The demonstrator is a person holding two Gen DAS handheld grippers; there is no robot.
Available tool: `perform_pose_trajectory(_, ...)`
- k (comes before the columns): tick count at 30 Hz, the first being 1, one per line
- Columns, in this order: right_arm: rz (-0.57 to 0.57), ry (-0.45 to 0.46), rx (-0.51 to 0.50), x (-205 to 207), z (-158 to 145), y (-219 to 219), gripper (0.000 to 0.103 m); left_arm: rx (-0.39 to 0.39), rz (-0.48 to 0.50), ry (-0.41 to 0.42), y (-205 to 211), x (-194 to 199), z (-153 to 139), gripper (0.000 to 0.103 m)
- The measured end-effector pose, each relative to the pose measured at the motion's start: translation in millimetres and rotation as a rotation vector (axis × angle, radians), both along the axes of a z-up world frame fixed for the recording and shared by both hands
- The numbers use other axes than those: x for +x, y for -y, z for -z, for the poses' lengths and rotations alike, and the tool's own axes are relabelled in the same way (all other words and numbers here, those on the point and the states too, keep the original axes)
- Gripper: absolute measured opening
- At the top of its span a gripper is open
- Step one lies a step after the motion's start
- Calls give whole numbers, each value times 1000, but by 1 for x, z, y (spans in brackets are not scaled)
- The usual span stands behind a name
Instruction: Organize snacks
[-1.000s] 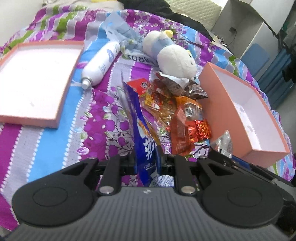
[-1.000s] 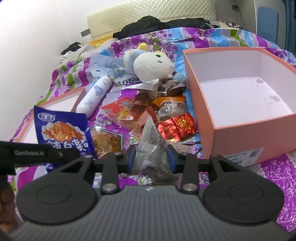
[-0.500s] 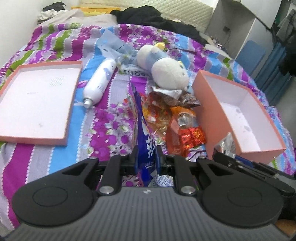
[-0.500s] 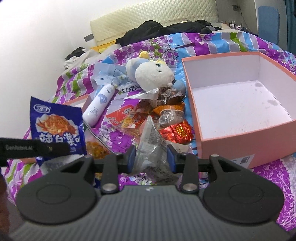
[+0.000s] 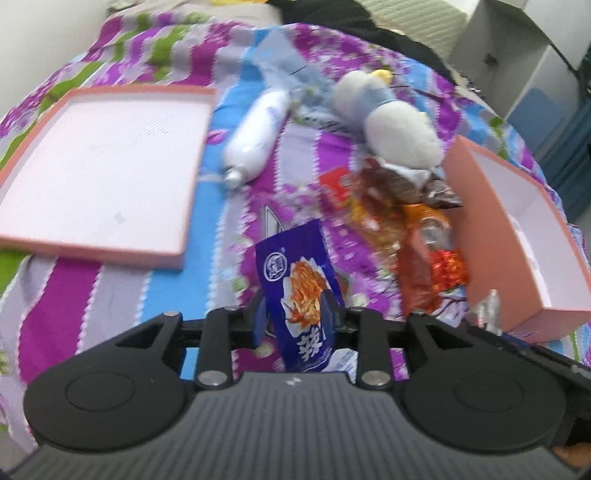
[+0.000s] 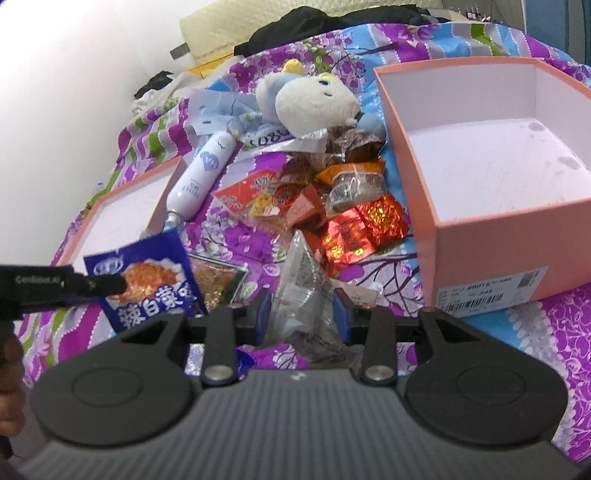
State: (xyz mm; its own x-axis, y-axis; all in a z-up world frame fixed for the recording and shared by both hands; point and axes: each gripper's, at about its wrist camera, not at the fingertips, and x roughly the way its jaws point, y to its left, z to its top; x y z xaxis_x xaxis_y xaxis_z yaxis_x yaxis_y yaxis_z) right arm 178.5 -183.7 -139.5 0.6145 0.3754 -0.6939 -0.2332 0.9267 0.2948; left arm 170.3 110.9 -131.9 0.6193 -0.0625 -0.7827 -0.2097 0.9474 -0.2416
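White plush toy (image 6: 310, 101), spray bottle (image 6: 201, 173) on floral bedspread (image 5: 122, 291); dark clothing, perhaps (image 6: 310, 22).

Glossy foil blue packet (image 5: 301, 295); matt cardboard box (image 6: 491, 236); fuzzy plush toy (image 6: 306, 99); printed cloth bedspread (image 5: 122, 295).

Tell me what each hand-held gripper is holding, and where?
The right hand-held gripper pinches the clear packet by its lower half. The left hand-held gripper has just been opening; the blue packet sits between its jaws, grip unclear.
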Motion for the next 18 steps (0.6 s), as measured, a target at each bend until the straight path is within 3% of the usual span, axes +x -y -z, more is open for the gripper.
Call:
perform_pose_trajectory(1, -1, -2, -2, 0, 1, -1, 39, -7, -5, -9, -4, -3, 3, 39)
perform_pose_trajectory(5, -3, -12, -3, -2, 6, -3, 39, -43, -42, -38, -12, -15, 17, 68)
perform_pose_trajectory(6, -4, -13, -5, -2, 6, -3, 39, -41, -56, -48, -12, -17, 21, 71)
perform_pose_trajectory(10, -8, -16, -10, -4, 8, -5, 39, -90, -96, -105, -12, -26, 35, 75)
perform_pose_trajectory(18, -12, -18, -14, -7, 8, -5, 39, -303, -234, -224, -17, -44, 69, 75)
